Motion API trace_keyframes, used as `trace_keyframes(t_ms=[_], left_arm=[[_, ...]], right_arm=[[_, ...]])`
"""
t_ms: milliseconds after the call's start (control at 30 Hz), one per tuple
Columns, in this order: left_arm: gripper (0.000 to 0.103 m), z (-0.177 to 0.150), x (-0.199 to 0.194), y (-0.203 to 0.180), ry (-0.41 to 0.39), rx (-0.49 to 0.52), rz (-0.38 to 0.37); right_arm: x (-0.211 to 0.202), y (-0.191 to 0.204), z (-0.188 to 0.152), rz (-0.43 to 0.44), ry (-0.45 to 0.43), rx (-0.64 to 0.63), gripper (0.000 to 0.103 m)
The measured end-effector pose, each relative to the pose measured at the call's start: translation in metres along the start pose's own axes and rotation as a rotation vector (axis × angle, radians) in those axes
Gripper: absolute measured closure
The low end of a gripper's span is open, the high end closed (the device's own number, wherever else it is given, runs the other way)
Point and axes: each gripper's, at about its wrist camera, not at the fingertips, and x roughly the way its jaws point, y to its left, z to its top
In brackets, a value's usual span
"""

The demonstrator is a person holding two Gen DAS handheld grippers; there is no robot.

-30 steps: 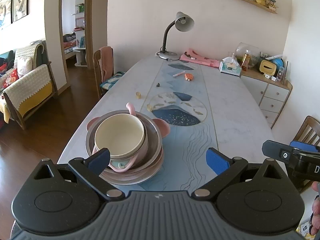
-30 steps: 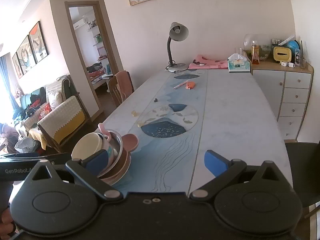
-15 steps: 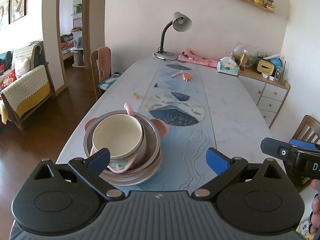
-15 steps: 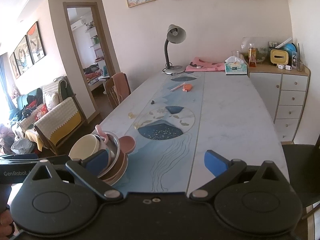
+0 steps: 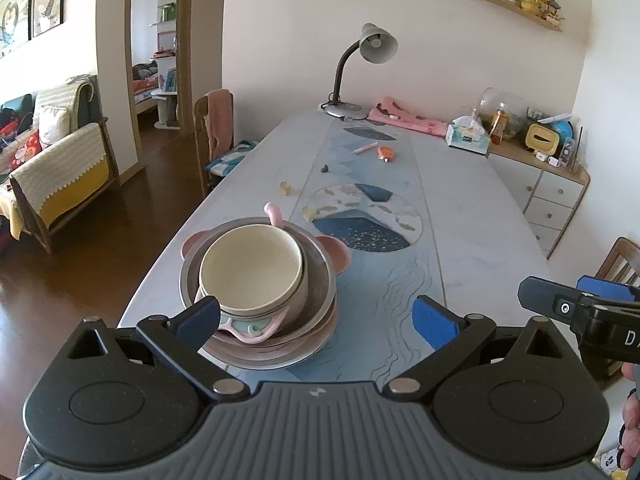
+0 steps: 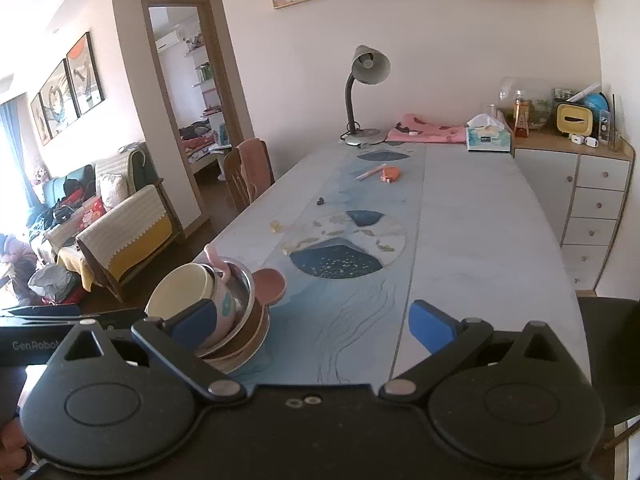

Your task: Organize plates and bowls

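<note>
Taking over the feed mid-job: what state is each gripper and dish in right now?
left gripper: open, empty
right gripper: open, empty
cream bowl: upright, empty, topmost, nested
pink cup: nested under the cream bowl
metal bowl: nested beneath those
plates: stacked at the bottom
desk lamp: appears off

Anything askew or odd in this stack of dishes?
Yes: the cream bowl and the pink cup under it sit tilted in the metal bowl, leaning toward the table edge in the right wrist view. Nothing spilled.

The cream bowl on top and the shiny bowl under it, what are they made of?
The cream bowl looks like matte plastic or melamine: dull, even color, no glare. The silver bowl beneath it looks like brushed steel: gray metallic sheen along its rim. Neither is certain from looks alone.
</note>
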Motion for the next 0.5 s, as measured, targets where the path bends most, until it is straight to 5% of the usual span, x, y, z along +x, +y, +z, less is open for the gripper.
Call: trace_keyframes(t_ms=[500], left_arm=[[0.000, -0.005, 0.014, 0.008, 0.060, -0.021, 0.012]], right_arm=[[0.022, 0.010, -0.005, 0.024, 0.086, -0.031, 0.000]])
